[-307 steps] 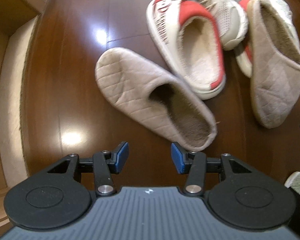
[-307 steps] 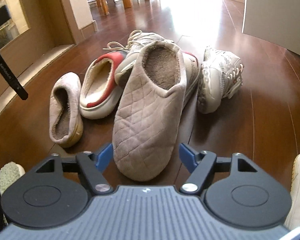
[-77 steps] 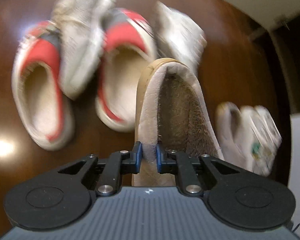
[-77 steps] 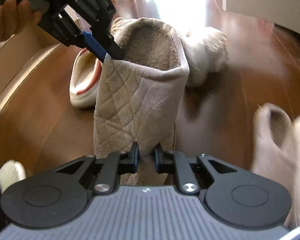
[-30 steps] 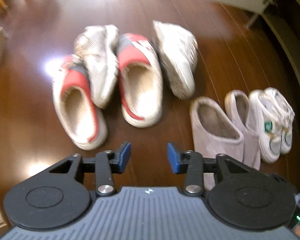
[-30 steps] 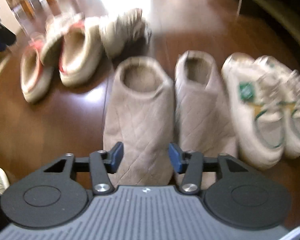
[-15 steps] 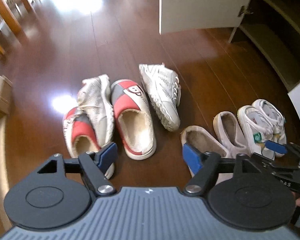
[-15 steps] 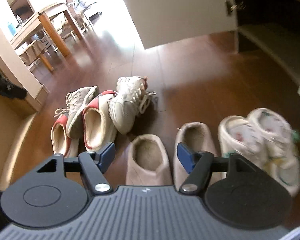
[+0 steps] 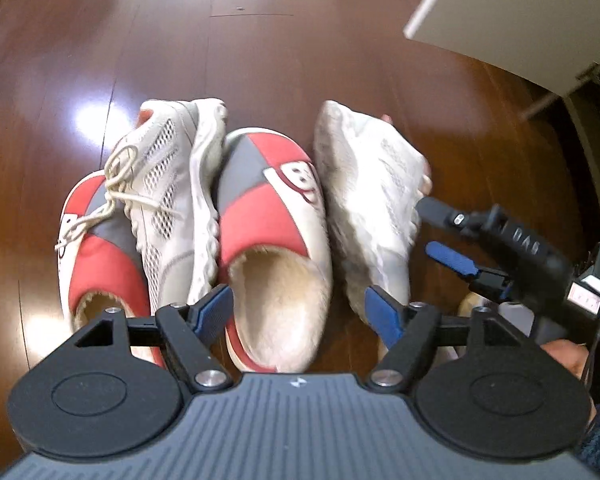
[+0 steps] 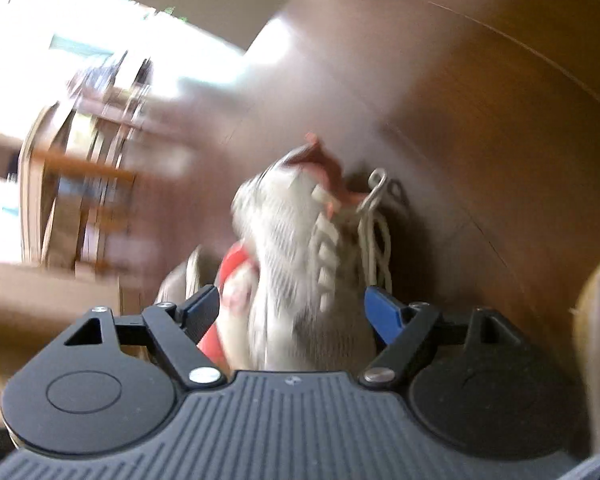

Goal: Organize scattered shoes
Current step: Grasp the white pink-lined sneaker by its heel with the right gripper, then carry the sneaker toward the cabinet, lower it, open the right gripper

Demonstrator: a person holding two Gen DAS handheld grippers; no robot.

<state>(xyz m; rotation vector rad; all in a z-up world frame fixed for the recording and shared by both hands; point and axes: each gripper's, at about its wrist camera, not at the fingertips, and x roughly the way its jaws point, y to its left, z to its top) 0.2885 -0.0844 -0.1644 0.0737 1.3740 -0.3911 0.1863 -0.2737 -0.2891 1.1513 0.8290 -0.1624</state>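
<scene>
With the left gripper (image 9: pixel 298 312) spread wide and empty over the near red slipper (image 9: pixel 274 248) and the right gripper (image 10: pixel 292 312), jaws opening, straddling the side-lying white sneaker (image 9: pixel 370 208) (unpinched), each should centre before closing, sparing the far laces (image 10: pixel 376 232).

Right wrist view smearing w/ motion blur, furniture (image 10: pixel 84 184) at left unreadable, beige slipper (image 10: pixel 596 344) getting cut by right edge, left red slipper (image 9: pixel 100 256) lying partly hidden under mesh sneaker (image 9: pixel 168 184)

A sneaker (image 9: pixel 168 184) lies between two slippers (image 9: pixel 276 240).
</scene>
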